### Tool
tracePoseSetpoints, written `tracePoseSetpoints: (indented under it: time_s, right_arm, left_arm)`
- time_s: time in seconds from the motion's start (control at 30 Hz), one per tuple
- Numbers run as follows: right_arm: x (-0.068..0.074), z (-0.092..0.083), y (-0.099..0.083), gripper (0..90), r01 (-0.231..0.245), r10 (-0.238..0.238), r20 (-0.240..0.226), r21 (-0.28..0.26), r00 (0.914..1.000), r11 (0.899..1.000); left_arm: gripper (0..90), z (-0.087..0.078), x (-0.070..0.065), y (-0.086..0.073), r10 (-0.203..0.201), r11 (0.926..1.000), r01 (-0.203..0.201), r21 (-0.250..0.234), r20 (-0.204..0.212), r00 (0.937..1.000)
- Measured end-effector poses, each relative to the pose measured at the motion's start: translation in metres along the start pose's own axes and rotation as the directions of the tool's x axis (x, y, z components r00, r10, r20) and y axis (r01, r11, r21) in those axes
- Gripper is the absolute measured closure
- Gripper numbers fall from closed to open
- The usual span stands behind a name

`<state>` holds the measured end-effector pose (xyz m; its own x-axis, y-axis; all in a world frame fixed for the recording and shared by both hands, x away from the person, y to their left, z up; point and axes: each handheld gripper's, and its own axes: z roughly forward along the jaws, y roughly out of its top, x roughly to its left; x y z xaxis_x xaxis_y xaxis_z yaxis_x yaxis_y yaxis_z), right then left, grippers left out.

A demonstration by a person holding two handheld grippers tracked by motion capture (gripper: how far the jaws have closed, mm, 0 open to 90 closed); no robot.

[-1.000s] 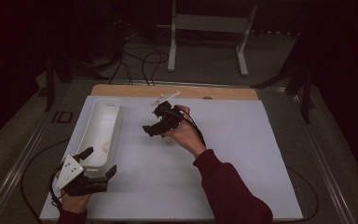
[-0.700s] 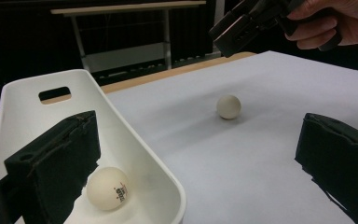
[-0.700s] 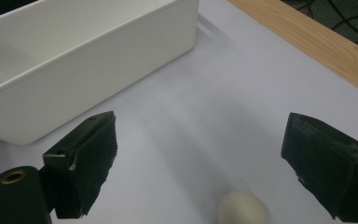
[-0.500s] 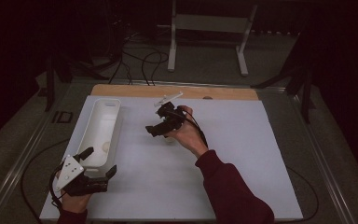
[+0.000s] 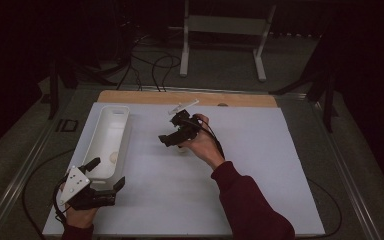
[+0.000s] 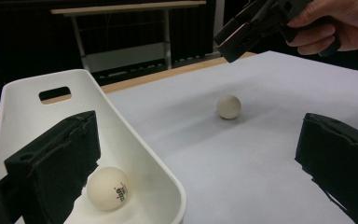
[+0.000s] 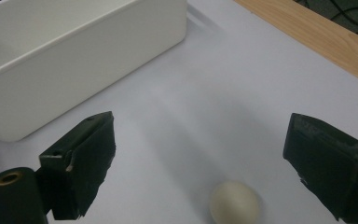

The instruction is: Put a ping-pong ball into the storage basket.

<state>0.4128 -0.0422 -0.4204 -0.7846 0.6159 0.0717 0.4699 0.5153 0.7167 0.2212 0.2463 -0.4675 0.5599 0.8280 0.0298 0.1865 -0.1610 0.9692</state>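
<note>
A long white bin (image 5: 105, 131) lies at the table's left, with a cream table-tennis ball (image 6: 107, 187) with a red logo resting in its near end. A second plain cream ball (image 6: 228, 106) sits on the white tabletop to the bin's right. My right gripper (image 5: 172, 131) hovers over that ball (image 7: 235, 203), jaws open and wide apart, with the ball low between them and untouched. Down at the bin's near end my left gripper (image 5: 107, 173) is open, one jaw over the bin's rim (image 6: 168, 177) and the other over the table.
A wooden strip (image 5: 190, 97) borders the white table surface (image 5: 260, 165) along the far side. Beyond the table stand a white metal stand (image 5: 225, 35) and floor cables (image 5: 145, 65). The bin's far wall has a handle slot (image 6: 54, 94).
The right gripper has drifted slightly toward the near side and lower over the loose ball. The left gripper has stayed put.
</note>
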Motion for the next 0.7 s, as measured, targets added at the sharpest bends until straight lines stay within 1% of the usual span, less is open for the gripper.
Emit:
tracePoseSetpoints:
  time_s: [0.53, 0.7]
  right_arm:
    - [-0.005, 0.002, -0.008, 8.0, -0.017, 0.017, 0.007, 0.004, 0.9998, 1.0]
    - [-0.007, 0.004, -0.012, 8.0, -0.024, 0.024, 0.008, 0.014, 0.9997, 1.0]
  left_arm:
    - [0.0, 0.0, 0.0, 0.0, -0.001, 1.0, 0.001, -0.002, -0.001, 1.0]
    - [0.0, 0.0, 0.0, 0.0, 0.0, 1.0, 0.0, 0.0, -0.001, 1.0]
